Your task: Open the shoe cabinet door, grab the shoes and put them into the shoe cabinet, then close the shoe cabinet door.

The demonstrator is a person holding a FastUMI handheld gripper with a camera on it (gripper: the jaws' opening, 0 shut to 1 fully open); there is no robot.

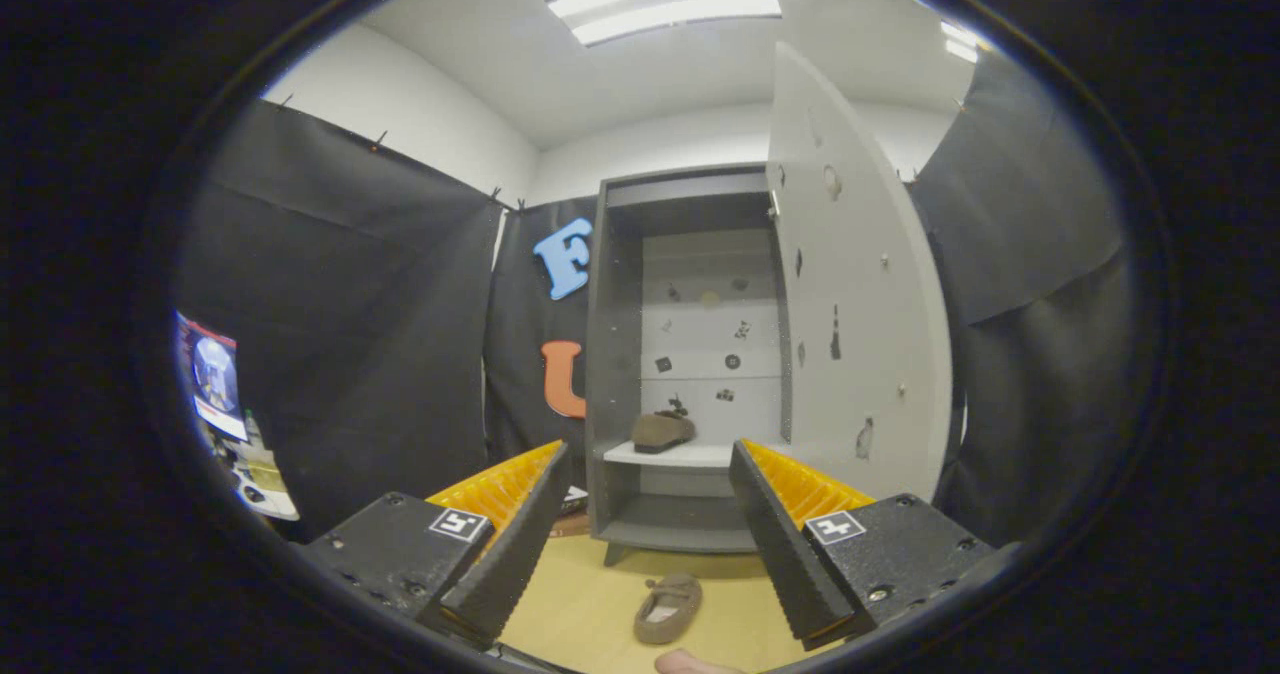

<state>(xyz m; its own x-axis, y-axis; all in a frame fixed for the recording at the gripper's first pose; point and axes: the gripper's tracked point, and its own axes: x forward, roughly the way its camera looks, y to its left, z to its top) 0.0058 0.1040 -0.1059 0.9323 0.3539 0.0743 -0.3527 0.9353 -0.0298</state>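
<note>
Shoe cabinet (612, 354) door (850, 284) open, one shoe (660, 431) shelved, another (668, 607) on floor, tongs (645, 544) wide, empty

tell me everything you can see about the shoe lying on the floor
The shoe on the floor is a brown, soft-looking slipper, suede-like, with a low rounded toe and a pale lining showing through its opening; a small bow or tie seems to sit on top. It lies flat, sole down, on the tan floor, in front of the shoe cabinet, whose door stands open. It sits between the spread jaws of the gripper, which is open and touches nothing.
</note>
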